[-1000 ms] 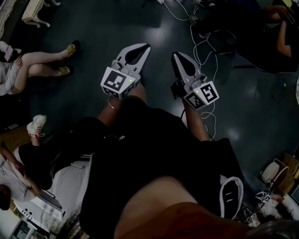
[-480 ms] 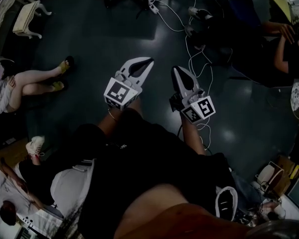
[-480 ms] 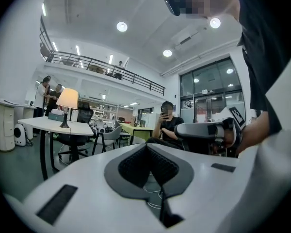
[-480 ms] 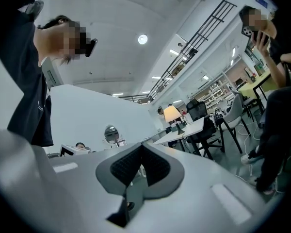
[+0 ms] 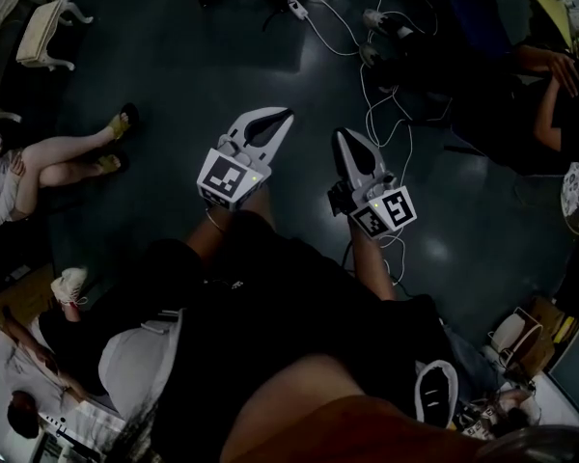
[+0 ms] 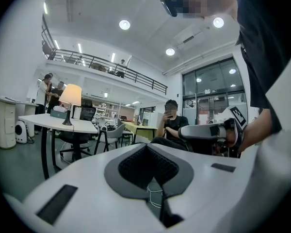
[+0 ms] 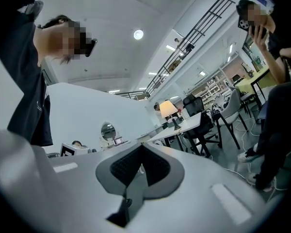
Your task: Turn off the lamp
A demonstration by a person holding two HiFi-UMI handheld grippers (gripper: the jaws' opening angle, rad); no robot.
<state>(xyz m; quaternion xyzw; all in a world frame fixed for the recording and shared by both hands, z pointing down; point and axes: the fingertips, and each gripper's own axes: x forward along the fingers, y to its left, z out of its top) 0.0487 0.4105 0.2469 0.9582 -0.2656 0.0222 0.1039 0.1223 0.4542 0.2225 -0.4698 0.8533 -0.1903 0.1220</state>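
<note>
Holding left claw and right claw closed, empty, you're well apart from the lamp. A blunt jab could topple it.

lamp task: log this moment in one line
lamp: lit, on white table | left gripper: jaws shut, empty | right gripper: jaws shut, empty | lamp not reached

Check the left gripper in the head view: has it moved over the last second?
Yes, slightly. Judged against the yellow shoe at the left of the view, the left gripper has drifted rightward, and the gap between them is wider than before.
</note>
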